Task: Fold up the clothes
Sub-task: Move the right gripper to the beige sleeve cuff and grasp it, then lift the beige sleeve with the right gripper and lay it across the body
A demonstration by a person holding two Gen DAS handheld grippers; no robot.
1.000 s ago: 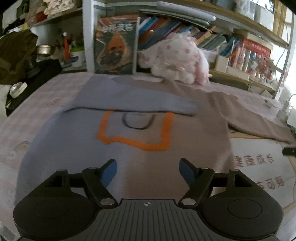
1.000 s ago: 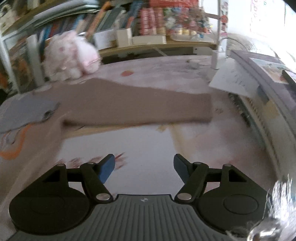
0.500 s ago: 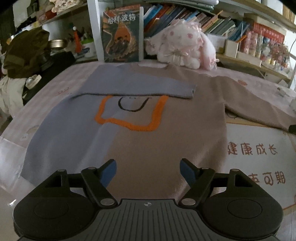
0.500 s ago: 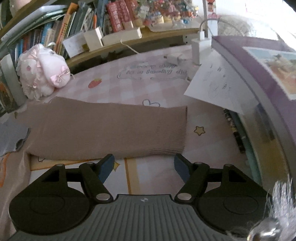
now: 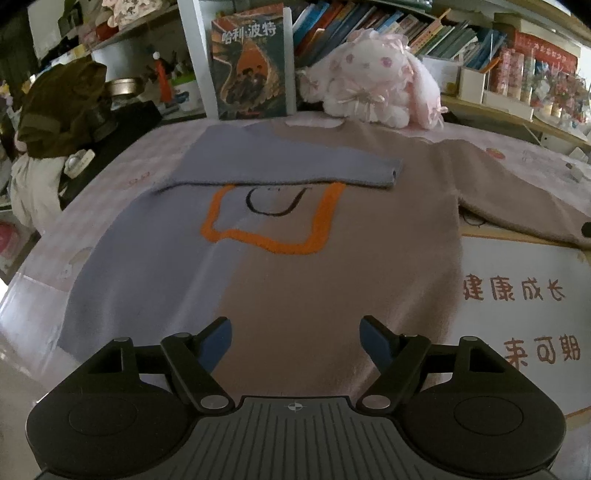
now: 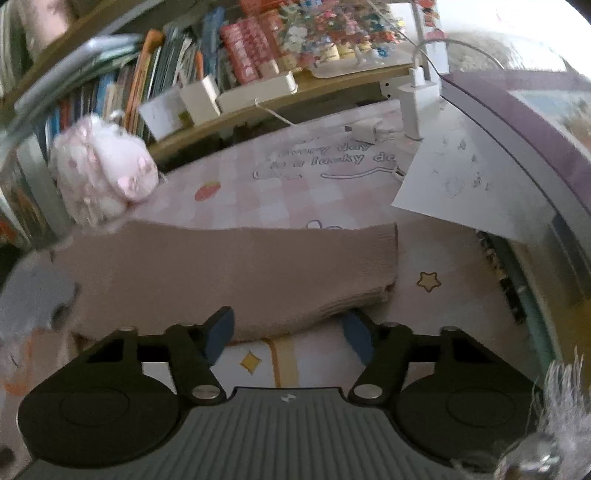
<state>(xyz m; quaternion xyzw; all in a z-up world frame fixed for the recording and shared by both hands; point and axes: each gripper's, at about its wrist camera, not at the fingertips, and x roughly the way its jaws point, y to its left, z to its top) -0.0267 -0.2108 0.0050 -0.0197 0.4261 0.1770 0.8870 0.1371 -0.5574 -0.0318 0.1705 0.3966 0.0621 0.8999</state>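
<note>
So, starting at my far left, a dark heap of clothing (image 5: 59,107) sits on the clutter beside the bed, and next to it a white shelf post with an upright book (image 5: 253,62) leaning against it. The sweater (image 5: 314,236) lies flat on the pink checked bedspread (image 5: 92,206), front up, blue on its left half and tan on its right, with an orange outline and a dark curve on the chest. Its blue sleeve (image 5: 280,166) is already folded across the chest, cuff pointing right. My left gripper (image 5: 295,336) hovers over the hem area with its fingers wide apart and nothing between them; I see only sweater fabric beyond the blue pads.

Further right, a pink-and-white plush toy (image 5: 373,88) rests at the sweater's collar, in front of the bookshelf (image 5: 424,29). The tan sleeve (image 6: 236,273) stretches out flat toward the right, cuff end near a small yellow star printed on the bedspread. My right gripper (image 6: 288,334) is down at the sleeve's near edge by the cuff, and its jaws are closing, with the sleeve edge lying between the fingertips; I cannot see the pads pressing it yet. Beyond the cuff lies a white sheet of paper (image 6: 465,184), a white charger (image 6: 417,92) and, at the far right, a purple-edged board (image 6: 535,129).
</note>
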